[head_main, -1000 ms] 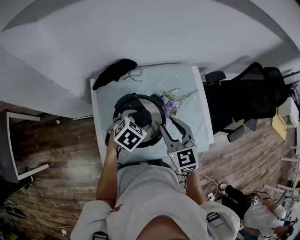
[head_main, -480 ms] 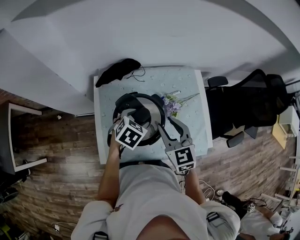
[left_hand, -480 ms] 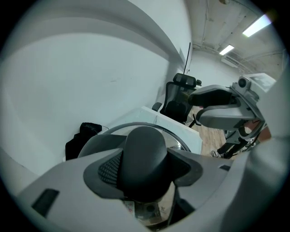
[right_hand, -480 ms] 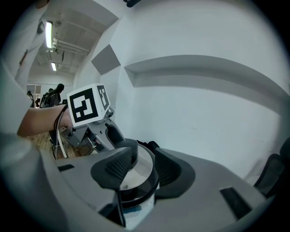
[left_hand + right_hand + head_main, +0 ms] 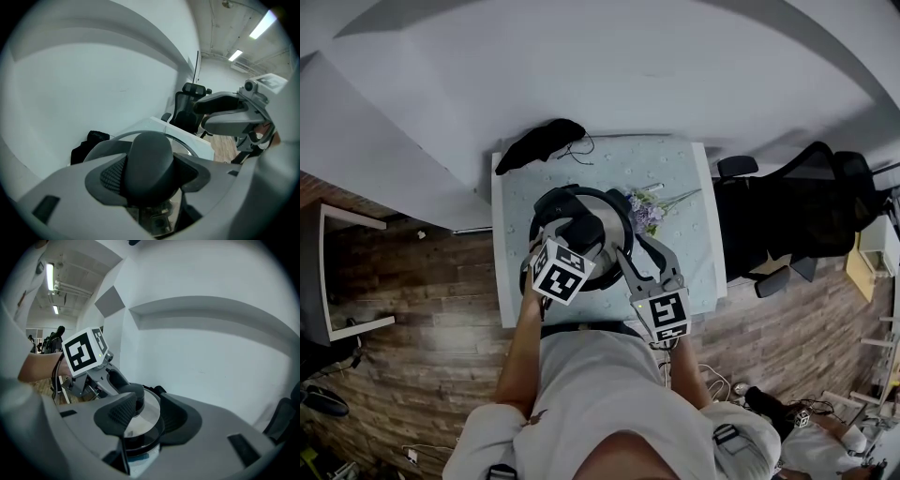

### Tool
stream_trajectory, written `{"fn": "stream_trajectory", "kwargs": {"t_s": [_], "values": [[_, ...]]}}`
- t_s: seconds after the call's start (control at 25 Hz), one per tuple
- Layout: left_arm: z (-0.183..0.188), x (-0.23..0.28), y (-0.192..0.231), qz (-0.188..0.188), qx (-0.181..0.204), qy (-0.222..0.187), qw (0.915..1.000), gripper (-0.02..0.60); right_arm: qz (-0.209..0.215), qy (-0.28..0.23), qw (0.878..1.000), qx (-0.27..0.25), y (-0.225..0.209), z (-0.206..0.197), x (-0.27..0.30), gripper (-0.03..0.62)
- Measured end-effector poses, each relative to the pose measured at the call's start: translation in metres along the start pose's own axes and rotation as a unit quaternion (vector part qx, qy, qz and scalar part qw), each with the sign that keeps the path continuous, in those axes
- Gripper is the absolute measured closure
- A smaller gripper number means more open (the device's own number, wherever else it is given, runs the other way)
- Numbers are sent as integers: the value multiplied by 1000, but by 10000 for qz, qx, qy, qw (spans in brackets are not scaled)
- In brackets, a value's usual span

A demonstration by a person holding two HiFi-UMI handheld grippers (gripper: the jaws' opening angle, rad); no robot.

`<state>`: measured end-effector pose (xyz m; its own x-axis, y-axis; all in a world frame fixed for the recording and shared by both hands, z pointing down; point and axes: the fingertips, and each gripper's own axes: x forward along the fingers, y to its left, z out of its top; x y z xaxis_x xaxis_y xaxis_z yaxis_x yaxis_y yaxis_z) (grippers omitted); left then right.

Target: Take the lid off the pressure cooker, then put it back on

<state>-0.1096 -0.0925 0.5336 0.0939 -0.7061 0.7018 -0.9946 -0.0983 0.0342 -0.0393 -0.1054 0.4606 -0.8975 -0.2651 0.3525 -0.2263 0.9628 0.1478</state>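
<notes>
The pressure cooker (image 5: 609,267) stands on the pale table (image 5: 675,169) with its lid (image 5: 147,413) on. The lid's black knob (image 5: 150,168) lies between the jaws of my left gripper (image 5: 152,176), which reaches down onto it from the near side (image 5: 577,234). Those jaws are opening and their pads are coming off the knob. My right gripper (image 5: 630,253) reaches in at the cooker's right side. Its jaws straddle the rim there and close on the dark side handle (image 5: 140,448) low between them. The left gripper's marker cube (image 5: 86,350) shows beyond the lid.
A black cloth (image 5: 546,141) lies at the table's far left corner. A small bunch of purple flowers (image 5: 642,208) lies just right of the cooker. A black office chair (image 5: 797,216) stands right of the table, and a white stand (image 5: 328,281) on the floor to the left.
The left gripper's marker cube has tilted a little over the knob. The cooker, lid and right gripper stay where they were.
</notes>
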Motion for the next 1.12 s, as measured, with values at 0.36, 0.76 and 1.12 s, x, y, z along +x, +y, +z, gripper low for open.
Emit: {"fn": "stream_trajectory", "kwargs": {"t_s": [0.36,0.76,1.12], "values": [[25,-30,9,206,68,-1309,9912,254,-196,-96,9998,24,6,7,3,430],[20,-84,26,969,-37,-2415,9656,309,-380,-35,9993,34,12,6,11,430],[9,-92,22,843,1,-2490,9648,325,-390,64,9992,59,24,12,21,430]]}}
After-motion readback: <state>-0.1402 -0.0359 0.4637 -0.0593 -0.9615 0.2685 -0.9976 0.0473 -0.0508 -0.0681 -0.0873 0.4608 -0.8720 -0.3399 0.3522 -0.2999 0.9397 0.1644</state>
